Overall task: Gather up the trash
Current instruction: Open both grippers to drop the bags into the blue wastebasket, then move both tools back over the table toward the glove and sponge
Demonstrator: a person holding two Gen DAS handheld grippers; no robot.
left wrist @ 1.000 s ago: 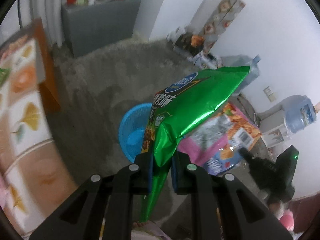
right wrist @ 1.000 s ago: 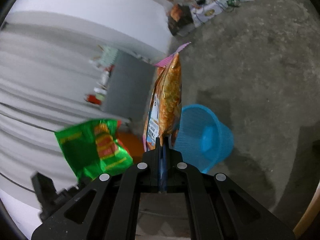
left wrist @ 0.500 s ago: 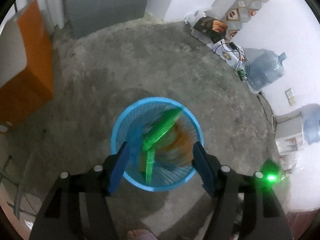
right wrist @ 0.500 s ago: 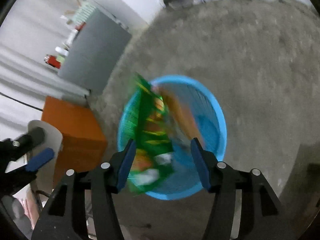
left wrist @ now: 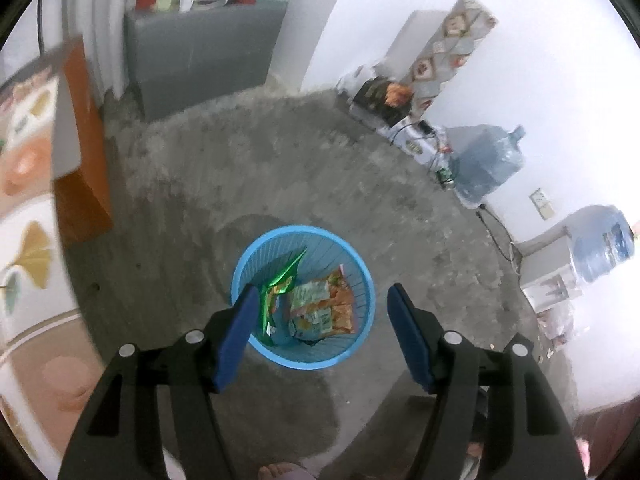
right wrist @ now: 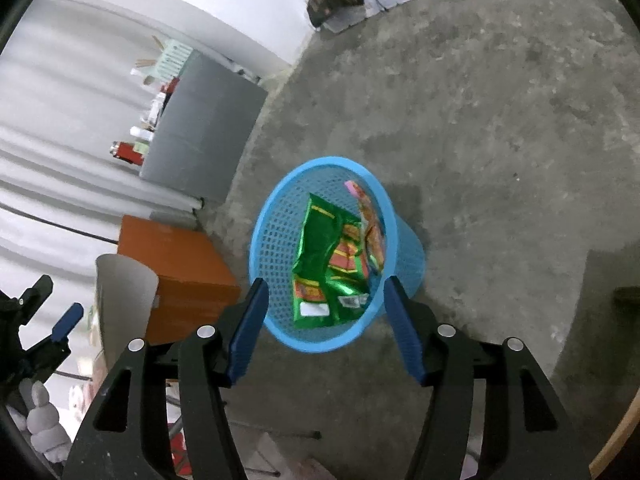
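Note:
A blue plastic basket (left wrist: 304, 230) (right wrist: 320, 160) stands on the concrete floor below both grippers. Inside it lie a green foil snack bag (left wrist: 280, 284) (right wrist: 324, 256) and an orange and pink snack bag (left wrist: 324, 308) (right wrist: 370, 232). My left gripper (left wrist: 322, 292) hangs open above the basket with nothing between its blue pads. My right gripper (right wrist: 326, 282) is also above the basket, its jaws still opening and empty. The left gripper's side (right wrist: 40, 320) shows at the left edge of the right wrist view, held by a gloved hand (right wrist: 40, 428).
An orange cabinet (left wrist: 80, 184) (right wrist: 180, 264) stands left of the basket, a grey cabinet (left wrist: 200, 52) with bottles behind it. A patterned tablecloth (left wrist: 24, 240) fills the left edge. Water jugs (left wrist: 486, 160) and boxes (left wrist: 380, 96) line the far wall. A bare foot (left wrist: 280, 472) is at the bottom.
Both grippers opened and let go of their bags, which dropped into the blue basket. Half a second ago the bags were blurred mid-fall; now they lie still inside.

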